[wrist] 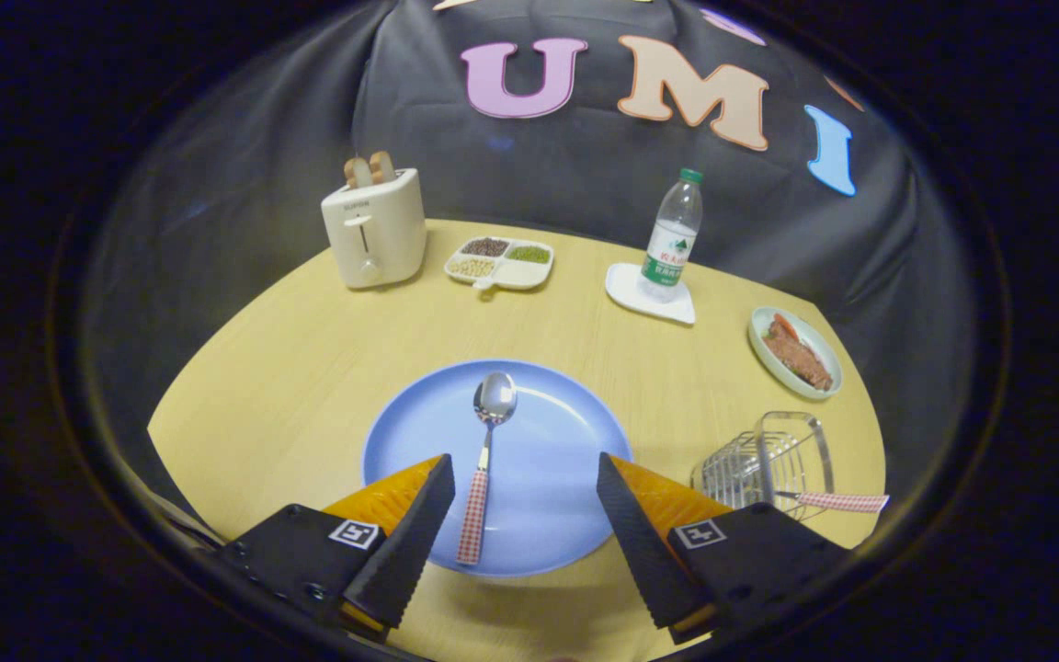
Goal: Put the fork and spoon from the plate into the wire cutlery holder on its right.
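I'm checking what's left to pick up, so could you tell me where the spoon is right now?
In the gripper view, the spoon lies on the blue plate, between the open gripper's fingers and nearer the left one, with the wire cutlery holder off to its right.

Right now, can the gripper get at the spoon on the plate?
Probably yes. The gripper is open, with the spoon lying on the blue plate between its fingers, nearer the left one. Nothing lies over the checked handle.
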Motion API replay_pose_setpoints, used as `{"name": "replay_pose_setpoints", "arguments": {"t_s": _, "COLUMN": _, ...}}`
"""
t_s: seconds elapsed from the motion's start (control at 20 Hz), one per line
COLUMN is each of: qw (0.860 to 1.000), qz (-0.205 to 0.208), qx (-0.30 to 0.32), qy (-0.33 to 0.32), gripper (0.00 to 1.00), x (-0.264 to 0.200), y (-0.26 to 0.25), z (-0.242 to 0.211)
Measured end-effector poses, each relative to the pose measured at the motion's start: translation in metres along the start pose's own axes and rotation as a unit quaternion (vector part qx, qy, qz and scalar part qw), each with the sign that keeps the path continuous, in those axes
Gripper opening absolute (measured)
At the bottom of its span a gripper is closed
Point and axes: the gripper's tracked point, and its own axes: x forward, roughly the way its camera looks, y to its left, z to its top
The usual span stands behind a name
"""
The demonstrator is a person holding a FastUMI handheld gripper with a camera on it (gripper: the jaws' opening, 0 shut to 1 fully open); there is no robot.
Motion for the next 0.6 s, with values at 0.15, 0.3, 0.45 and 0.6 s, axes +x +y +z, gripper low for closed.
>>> {"name": "replay_pose_setpoints", "arguments": {"t_s": 0.15, "qw": 1.000, "qz": 0.004, "qx": -0.009, "qy": 0.016, "gripper": 1.00, "x": 0.016, "y": 0.010, "z": -0.013}}
{"name": "replay_pose_setpoints", "arguments": {"t_s": 0.3, "qw": 0.999, "qz": 0.011, "qx": -0.023, "qy": 0.038, "gripper": 1.00, "x": 0.027, "y": 0.021, "z": -0.026}}
{"name": "replay_pose_setpoints", "arguments": {"t_s": 0.45, "qw": 0.998, "qz": 0.015, "qx": -0.037, "qy": 0.058, "gripper": 0.90, "x": 0.030, "y": 0.026, "z": -0.038}}
{"name": "replay_pose_setpoints", "arguments": {"t_s": 0.6, "qw": 0.997, "qz": 0.029, "qx": -0.027, "qy": 0.066, "gripper": 0.65, "x": 0.032, "y": 0.033, "z": -0.041}}
